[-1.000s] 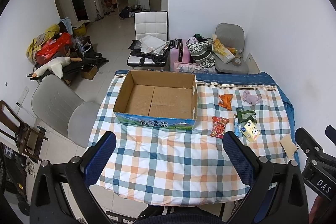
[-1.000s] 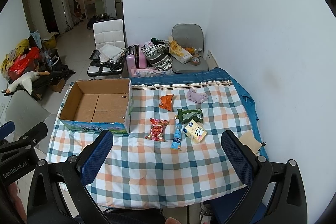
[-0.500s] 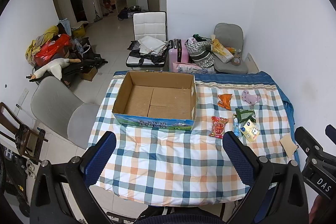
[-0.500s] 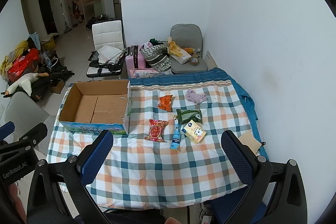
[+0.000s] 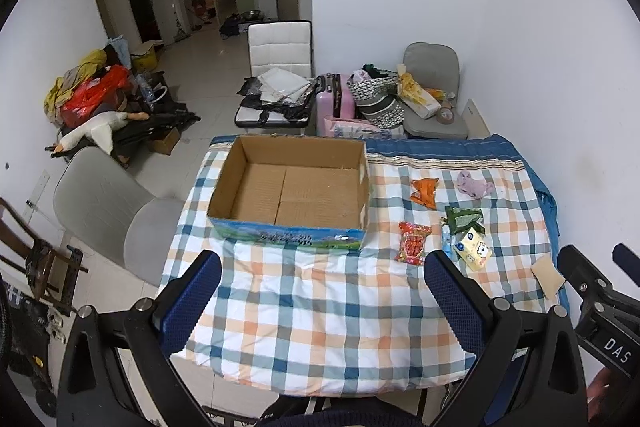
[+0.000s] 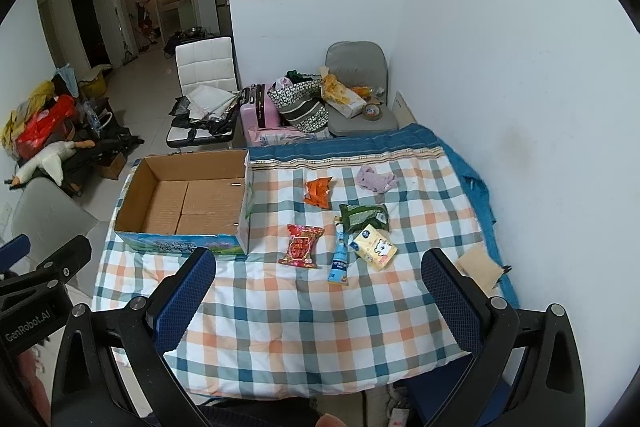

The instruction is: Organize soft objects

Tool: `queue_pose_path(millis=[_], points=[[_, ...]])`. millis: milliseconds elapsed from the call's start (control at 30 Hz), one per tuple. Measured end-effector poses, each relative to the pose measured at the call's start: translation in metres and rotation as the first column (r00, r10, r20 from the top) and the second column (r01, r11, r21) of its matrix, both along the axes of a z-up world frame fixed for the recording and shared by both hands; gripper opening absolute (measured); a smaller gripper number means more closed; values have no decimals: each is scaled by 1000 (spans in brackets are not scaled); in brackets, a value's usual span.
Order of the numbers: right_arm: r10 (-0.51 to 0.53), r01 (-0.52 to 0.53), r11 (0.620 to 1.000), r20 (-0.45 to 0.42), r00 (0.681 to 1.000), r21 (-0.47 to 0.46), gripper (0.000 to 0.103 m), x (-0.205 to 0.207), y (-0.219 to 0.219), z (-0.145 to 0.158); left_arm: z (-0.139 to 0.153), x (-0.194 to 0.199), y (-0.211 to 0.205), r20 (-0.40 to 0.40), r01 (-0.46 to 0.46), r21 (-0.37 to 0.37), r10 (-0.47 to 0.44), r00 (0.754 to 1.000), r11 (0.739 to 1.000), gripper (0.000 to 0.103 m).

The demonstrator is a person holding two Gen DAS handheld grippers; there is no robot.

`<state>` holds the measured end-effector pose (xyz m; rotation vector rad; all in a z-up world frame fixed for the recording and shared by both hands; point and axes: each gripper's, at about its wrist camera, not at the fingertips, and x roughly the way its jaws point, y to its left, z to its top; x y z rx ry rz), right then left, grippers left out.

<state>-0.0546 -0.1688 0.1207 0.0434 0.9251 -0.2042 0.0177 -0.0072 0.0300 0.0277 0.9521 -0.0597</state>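
Observation:
An open, empty cardboard box (image 5: 290, 193) (image 6: 188, 203) stands on the left of the checked tablecloth (image 5: 320, 307). To its right lie a red snack packet (image 6: 301, 245), an orange packet (image 6: 318, 191), a green packet (image 6: 364, 215), a yellow tissue pack (image 6: 374, 247), a blue tube (image 6: 339, 259) and a purple cloth (image 6: 376, 179). My left gripper (image 5: 320, 303) is open and empty above the table's near edge, in front of the box. My right gripper (image 6: 316, 299) is open and empty, in front of the packets.
A tan pad (image 6: 478, 267) lies at the table's right edge by the white wall. A grey chair (image 5: 100, 203) stands left of the table. Behind it are a white chair (image 5: 280, 47), a pink suitcase (image 5: 334, 99) and bags.
Both views have shifted slightly; the grippers have drifted a little, staying open and high over the near table edge. Nothing on the table has moved.

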Motion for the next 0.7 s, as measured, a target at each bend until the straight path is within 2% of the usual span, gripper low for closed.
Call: queue_pose_path(millis=[133,233,333,400,467,533,633,700], points=[[-48,48,998,-13,999,47,103,7,-24,-12,-19,26,-23,-5,55,16,-55,998,998,103],[-119,123,989,-47,992,78,103,20,-60,-42,-46,55,-48,-27,96,15,-95,995,995,103],[-187,196,976,-94,978,98,103,37,-100,-78,-87,89,-77,-90,141,22,-139,986,990,103],[-218,234,963,-124,968,136,103,51,-130,-108,-125,114,-99,-167,172,11,-168,972,985,103],[-227,258,951,-183,956,168,103,70,-159,-142,-171,140,-122,-272,197,-2,-190,943,980,103],[-195,241,954,-243,950,177,103,93,-184,-184,-210,156,-140,-351,212,-7,-201,915,977,103],[-104,170,973,-354,929,158,103,130,-209,-252,-272,176,-165,-461,223,-21,-207,863,975,101],[-30,91,988,-426,904,124,103,155,-215,-293,-306,186,-180,-528,233,-32,-214,822,972,98]])
